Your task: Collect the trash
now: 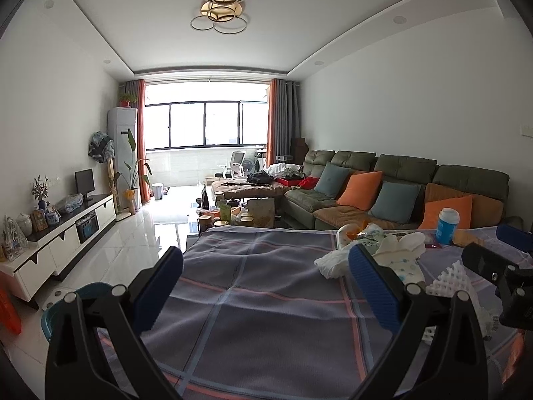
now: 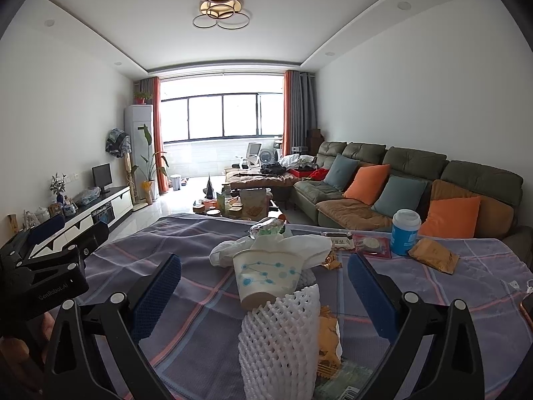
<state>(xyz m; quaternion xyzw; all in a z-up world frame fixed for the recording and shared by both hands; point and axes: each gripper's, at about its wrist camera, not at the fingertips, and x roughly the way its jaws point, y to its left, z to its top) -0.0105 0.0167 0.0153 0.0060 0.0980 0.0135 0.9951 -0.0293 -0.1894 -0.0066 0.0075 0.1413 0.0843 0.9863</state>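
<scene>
Lying on plaid tablecloth [image 2: 166,233]: paper cup [image 2: 265,278], foam net [image 2: 279,343], gold packet [image 2: 433,255], visible only from the right wrist. Left gripper [image 1: 266,286] and right gripper [image 2: 265,296] both spread, empty; left body reads "GenRobot.AI".

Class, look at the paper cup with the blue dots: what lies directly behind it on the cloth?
Behind the paper cup lie crumpled white tissue and a green wrapper. Whatever lies beneath the tissue is covered and cannot be seen.
</scene>
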